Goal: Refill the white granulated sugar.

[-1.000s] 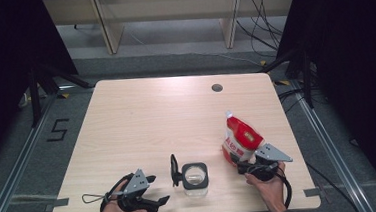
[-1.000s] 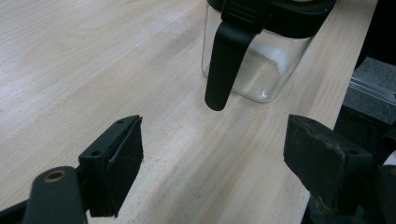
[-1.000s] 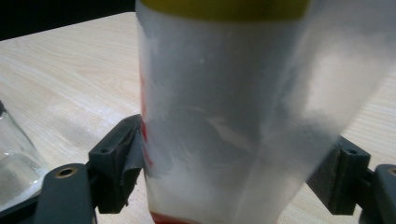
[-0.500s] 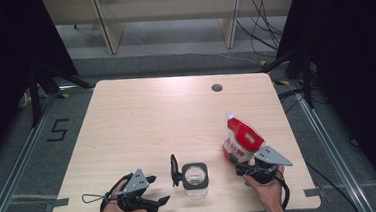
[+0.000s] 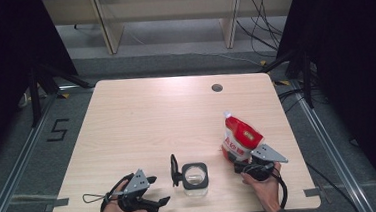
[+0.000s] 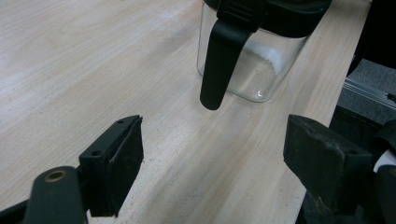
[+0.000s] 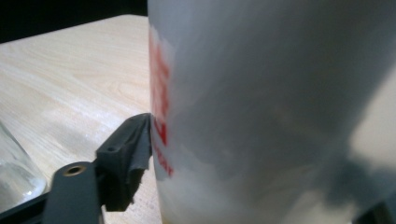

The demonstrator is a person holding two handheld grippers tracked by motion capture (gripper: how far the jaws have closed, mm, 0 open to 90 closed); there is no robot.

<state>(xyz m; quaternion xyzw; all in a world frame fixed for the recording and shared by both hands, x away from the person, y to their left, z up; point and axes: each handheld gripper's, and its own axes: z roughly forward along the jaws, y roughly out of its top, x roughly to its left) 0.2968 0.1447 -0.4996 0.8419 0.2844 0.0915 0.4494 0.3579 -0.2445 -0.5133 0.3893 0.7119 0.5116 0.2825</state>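
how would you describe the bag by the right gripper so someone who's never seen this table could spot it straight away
Start at the pale wooden table and go to its near right corner, where the right gripper sits. The bag stands upright directly in front of it, between its fingers. It is the only red and white thing there; its neighbour, the glass jar with a black lid, is clear.

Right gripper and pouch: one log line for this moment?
right gripper: jaws closing around red-and-white pouch | left gripper: open, empty | glass jar: lid open
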